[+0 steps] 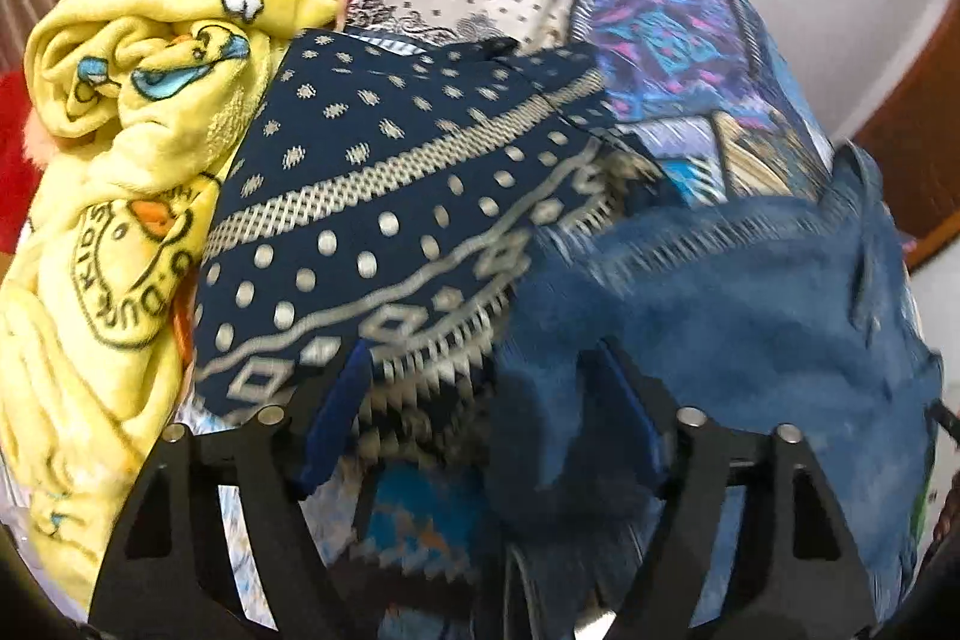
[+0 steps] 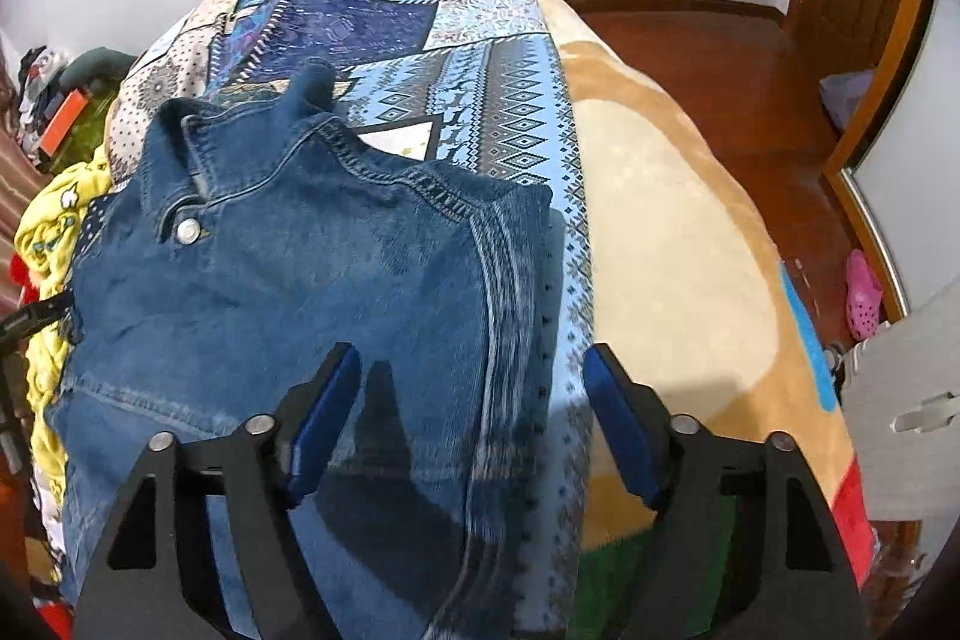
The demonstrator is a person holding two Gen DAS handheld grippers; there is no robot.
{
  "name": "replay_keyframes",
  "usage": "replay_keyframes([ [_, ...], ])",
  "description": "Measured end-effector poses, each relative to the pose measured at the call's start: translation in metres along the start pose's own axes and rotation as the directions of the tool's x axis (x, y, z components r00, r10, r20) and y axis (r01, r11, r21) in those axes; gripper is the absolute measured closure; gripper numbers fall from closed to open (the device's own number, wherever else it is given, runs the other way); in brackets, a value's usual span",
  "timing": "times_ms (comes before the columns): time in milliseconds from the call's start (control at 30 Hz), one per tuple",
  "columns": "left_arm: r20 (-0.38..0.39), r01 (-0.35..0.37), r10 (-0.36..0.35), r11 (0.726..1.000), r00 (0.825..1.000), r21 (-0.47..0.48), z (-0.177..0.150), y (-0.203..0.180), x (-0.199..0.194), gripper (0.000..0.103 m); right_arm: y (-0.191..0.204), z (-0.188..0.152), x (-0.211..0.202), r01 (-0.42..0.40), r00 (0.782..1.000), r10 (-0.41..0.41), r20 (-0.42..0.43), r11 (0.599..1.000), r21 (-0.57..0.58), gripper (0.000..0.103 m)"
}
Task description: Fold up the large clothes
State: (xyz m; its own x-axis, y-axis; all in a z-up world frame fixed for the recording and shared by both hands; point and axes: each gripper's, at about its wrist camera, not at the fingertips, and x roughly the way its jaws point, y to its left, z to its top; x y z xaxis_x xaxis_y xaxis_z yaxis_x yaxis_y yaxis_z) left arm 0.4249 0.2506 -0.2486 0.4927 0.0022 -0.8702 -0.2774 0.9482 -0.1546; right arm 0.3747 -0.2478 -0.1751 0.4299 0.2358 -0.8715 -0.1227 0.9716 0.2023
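A blue denim jacket point(image 2: 288, 268) lies flat on the patchwork bedspread point(image 2: 480, 58), collar towards the far end, metal button showing. My right gripper point(image 2: 474, 400) is open and empty, hovering just above the jacket's right edge. In the left wrist view the same jacket point(image 1: 720, 316) fills the lower right. My left gripper point(image 1: 486, 394) is open, its jaws straddling the jacket's left edge and a navy dotted cloth point(image 1: 384, 196). Whether it touches the fabric is unclear.
A yellow duck-print blanket point(image 1: 120, 148) is bunched at the left of the bed. A tan fleece blanket point(image 2: 678, 232) covers the bed's right side. Beyond it are a wooden floor point(image 2: 720, 58), a pink shoe point(image 2: 864, 292) and a grey cabinet point(image 2: 900, 400).
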Motion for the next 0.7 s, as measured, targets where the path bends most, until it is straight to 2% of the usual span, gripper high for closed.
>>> replay_keyframes([
  [67, -0.005, 0.071, -0.072, 0.997, 0.997, -0.017, 0.003, 0.001, 0.009, 0.044, -0.001, 0.003, 0.005, 0.002, 1.0, -0.002, -0.002, 1.0, 0.012, 0.049],
  [133, -0.008, 0.158, -0.158, 0.987, 0.987, -0.025, 0.002, -0.001, 0.013, 0.071, -0.003, 0.007, 0.01, 0.01, 1.0, -0.01, 0.002, 1.0, 0.025, 0.065],
  [167, -0.005, 0.181, -0.181, 0.983, 0.984, -0.016, 0.002, -0.004, 0.014, 0.076, -0.003, 0.008, 0.011, 0.023, 1.0, -0.023, 0.007, 0.999, 0.028, 0.07],
  [233, 0.007, 0.173, -0.173, 0.985, 0.985, -0.005, 0.003, -0.006, 0.012, 0.077, -0.001, 0.013, 0.015, 0.06, 0.998, -0.06, 0.0, 0.998, 0.028, 0.083],
  [300, 0.002, 0.19, -0.19, 0.981, 0.982, -0.037, 0.005, -0.003, 0.012, 0.083, 0.004, 0.018, 0.015, 0.07, 0.997, -0.07, -0.007, 0.998, 0.006, 0.087],
  [367, 0.009, 0.202, -0.202, 0.976, 0.979, -0.076, 0.008, 0.004, 0.008, 0.093, 0.01, 0.024, 0.012, 0.089, 0.996, -0.089, 0.003, 0.996, -0.025, 0.088],
  [433, 0.034, 0.181, -0.178, 0.98, 0.983, -0.088, 0.013, 0.009, -0.001, 0.099, 0.013, 0.034, 0.007, 0.091, 0.995, -0.091, 0.031, 0.996, -0.017, 0.088],
  [533, 0.077, 0.116, -0.109, 0.99, 0.991, -0.086, 0.023, 0.016, -0.012, 0.103, 0.017, 0.053, 0.004, 0.077, 0.995, -0.077, 0.06, 0.997, 0.008, 0.089],
  [600, 0.093, 0.062, -0.053, 0.994, 0.994, -0.093, 0.031, 0.025, -0.019, 0.103, 0.028, 0.065, 0.004, 0.091, 0.993, -0.089, 0.08, 0.996, -0.021, 0.089],
  [700, 0.102, 0.054, -0.045, 0.994, 0.994, -0.097, 0.038, 0.035, -0.026, 0.103, 0.043, 0.081, 0.007, 0.121, 0.988, -0.115, 0.106, 0.991, -0.059, 0.089],
])
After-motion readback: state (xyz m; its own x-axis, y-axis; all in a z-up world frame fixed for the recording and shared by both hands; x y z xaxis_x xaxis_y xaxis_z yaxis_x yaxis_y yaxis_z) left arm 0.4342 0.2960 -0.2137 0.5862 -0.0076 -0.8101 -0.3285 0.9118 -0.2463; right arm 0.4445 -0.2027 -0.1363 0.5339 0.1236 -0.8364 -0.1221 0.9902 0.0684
